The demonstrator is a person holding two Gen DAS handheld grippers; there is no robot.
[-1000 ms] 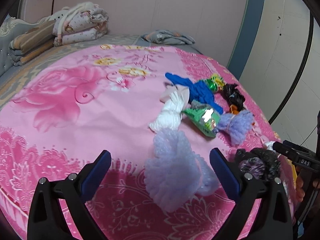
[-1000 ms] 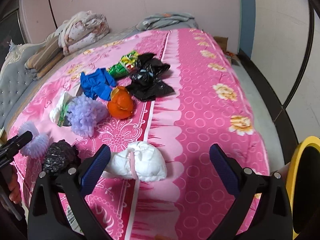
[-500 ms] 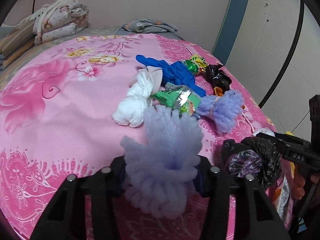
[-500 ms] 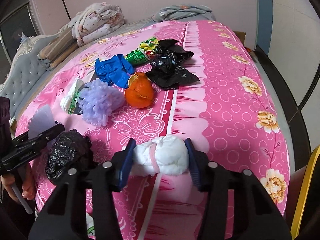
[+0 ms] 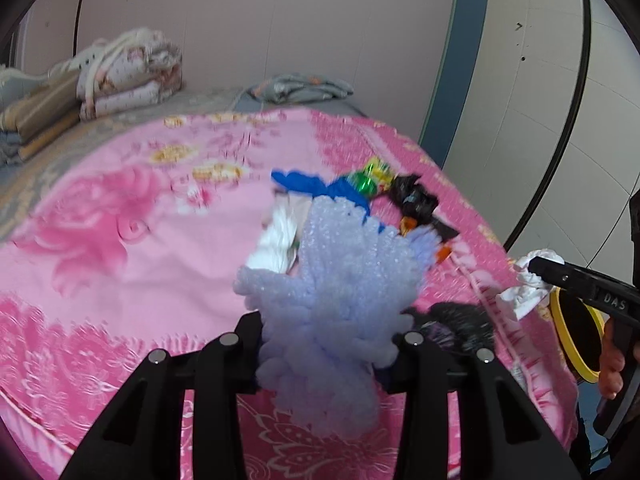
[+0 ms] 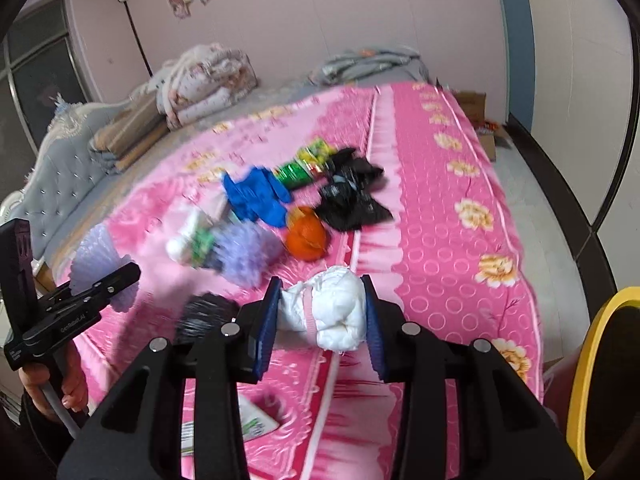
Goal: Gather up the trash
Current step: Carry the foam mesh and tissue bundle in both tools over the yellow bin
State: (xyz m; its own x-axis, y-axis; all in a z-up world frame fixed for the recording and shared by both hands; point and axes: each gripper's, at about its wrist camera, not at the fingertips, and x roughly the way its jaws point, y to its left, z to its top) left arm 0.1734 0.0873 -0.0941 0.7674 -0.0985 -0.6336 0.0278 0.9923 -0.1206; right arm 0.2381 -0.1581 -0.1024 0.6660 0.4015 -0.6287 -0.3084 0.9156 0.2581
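While my left gripper pinches purple foam and my right gripper clamps a white wad, I judge both lifted; next, the yellow-rimmed bin past the bed's right edge.

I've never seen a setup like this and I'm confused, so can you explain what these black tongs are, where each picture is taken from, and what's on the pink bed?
There is no robot here. A person holds a pair of black hand tongs in each hand, and a wide-angle camera on each looks forward along its two fingers.

The left-hand view shows the left tongs clamped on a fluffy lilac foam net. The right-hand view shows the right tongs clamped on a crumpled white wad with a pink band.

Below lies a pink flowered bedspread with more rubbish on it: a blue glove-like item, an orange ball-shaped bag, black plastic bags, a green foil wrapper and another lilac foam net. A yellow-rimmed bin stands beside the bed.
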